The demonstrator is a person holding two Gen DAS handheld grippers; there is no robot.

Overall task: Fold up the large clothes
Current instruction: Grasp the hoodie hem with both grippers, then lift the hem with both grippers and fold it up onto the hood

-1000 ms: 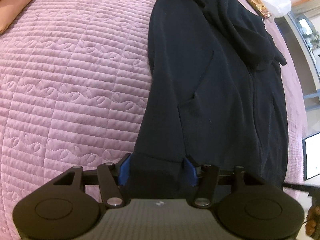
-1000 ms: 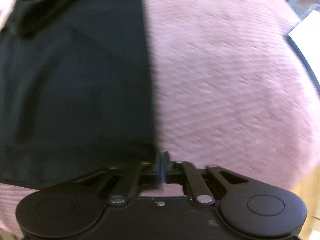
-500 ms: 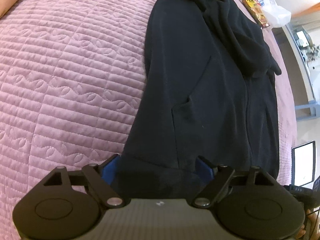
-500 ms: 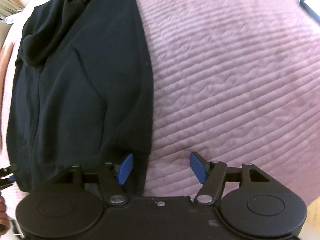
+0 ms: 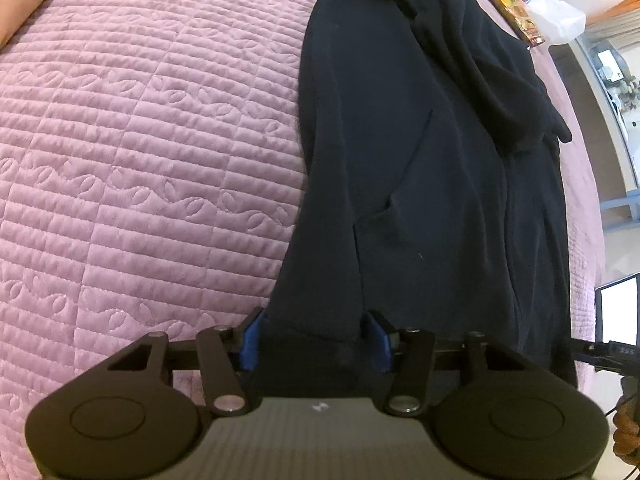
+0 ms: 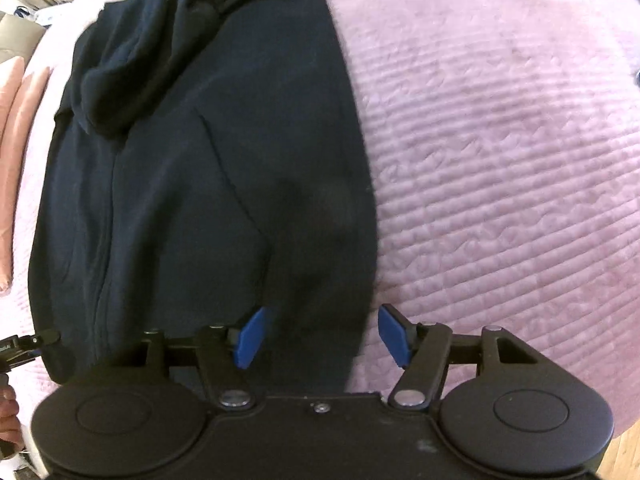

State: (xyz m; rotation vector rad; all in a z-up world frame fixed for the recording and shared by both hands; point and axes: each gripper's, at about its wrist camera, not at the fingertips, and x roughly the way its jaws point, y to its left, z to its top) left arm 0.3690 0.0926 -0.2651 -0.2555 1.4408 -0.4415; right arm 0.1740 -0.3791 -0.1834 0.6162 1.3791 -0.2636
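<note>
A dark navy zip hoodie (image 5: pixel 420 160) lies flat on a pink quilted bedspread (image 5: pixel 140 160), a sleeve (image 5: pixel 480 60) folded across its upper part. My left gripper (image 5: pixel 314 338) points down at the hem's left corner. Its jaws are closing, the hem lies between the blue pads, and I see no pinch on the cloth. In the right wrist view the hoodie (image 6: pixel 200 180) fills the left half. My right gripper (image 6: pixel 322 336) straddles the hem's right corner, jaws wide and starting to close, with cloth between the pads and a gap beside the right pad.
A white plastic bag (image 5: pixel 548 4) and a snack packet (image 5: pixel 516 16) lie beyond the hood. A lit screen (image 5: pixel 616 308) stands past the bed's right edge. Pink pillows (image 6: pixel 16 120) line the left side. Bedspread (image 6: pixel 500 160) spreads out right of the hoodie.
My right gripper went from shut to wide open and shifted left over the hem's right corner. My left gripper's jaws widened, then narrowed again around the hem.
</note>
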